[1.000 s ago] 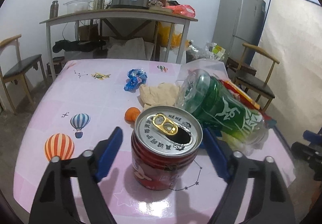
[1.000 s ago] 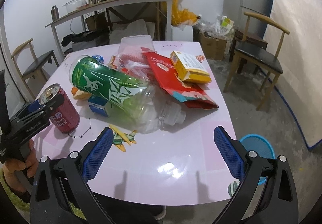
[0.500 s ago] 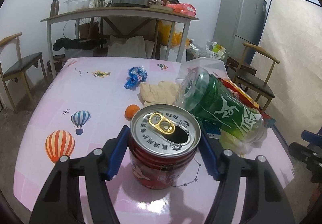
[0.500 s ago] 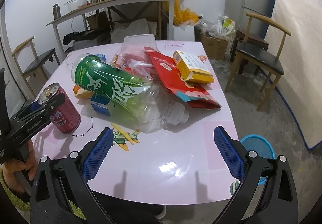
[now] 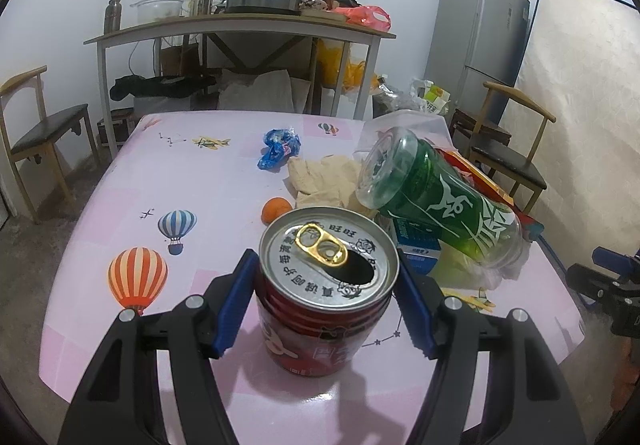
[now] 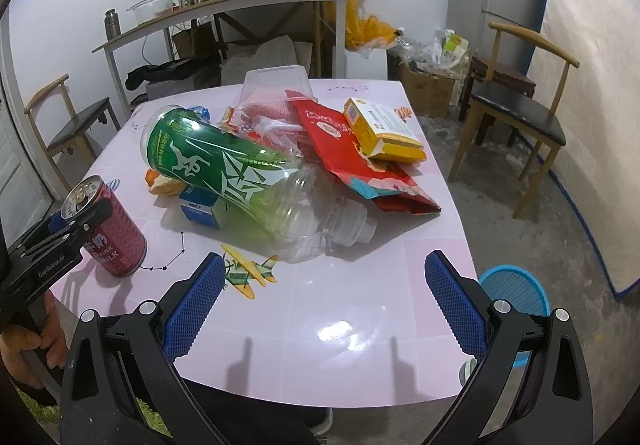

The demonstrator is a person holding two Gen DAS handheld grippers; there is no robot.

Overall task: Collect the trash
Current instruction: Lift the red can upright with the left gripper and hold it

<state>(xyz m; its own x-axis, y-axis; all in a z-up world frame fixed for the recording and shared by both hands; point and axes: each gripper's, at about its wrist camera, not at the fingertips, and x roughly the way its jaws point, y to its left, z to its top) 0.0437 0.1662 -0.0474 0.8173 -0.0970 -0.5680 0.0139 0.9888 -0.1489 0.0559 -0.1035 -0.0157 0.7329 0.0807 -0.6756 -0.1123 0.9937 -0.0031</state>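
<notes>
A red drink can point(image 5: 326, 309) with an open gold pull tab stands on the pink table point(image 5: 200, 181), near its front edge. My left gripper point(image 5: 324, 265) is shut on it, one blue pad against each side just under the rim. The right wrist view shows the same can point(image 6: 110, 229) at the left, clamped by the left gripper point(image 6: 86, 213), which a hand holds. My right gripper point(image 6: 324, 259) stands open over the table's near edge with nothing between its fingers. A large green plastic bottle point(image 6: 216, 165) lies on its side on a heap of trash.
The heap holds a red snack bag point(image 6: 360, 165), a yellow box point(image 6: 380, 125), a blue carton point(image 6: 202, 207) and clear plastic. A blue wrapper point(image 5: 280, 149), beige paper and an orange point(image 5: 276, 209) lie beyond the can. A blue bin point(image 6: 516, 293) stands on the floor right of the table, with chairs on both sides.
The left gripper's jaws have closed from wide apart onto the red can. The can still stands in the same spot. The right gripper has not moved.
</notes>
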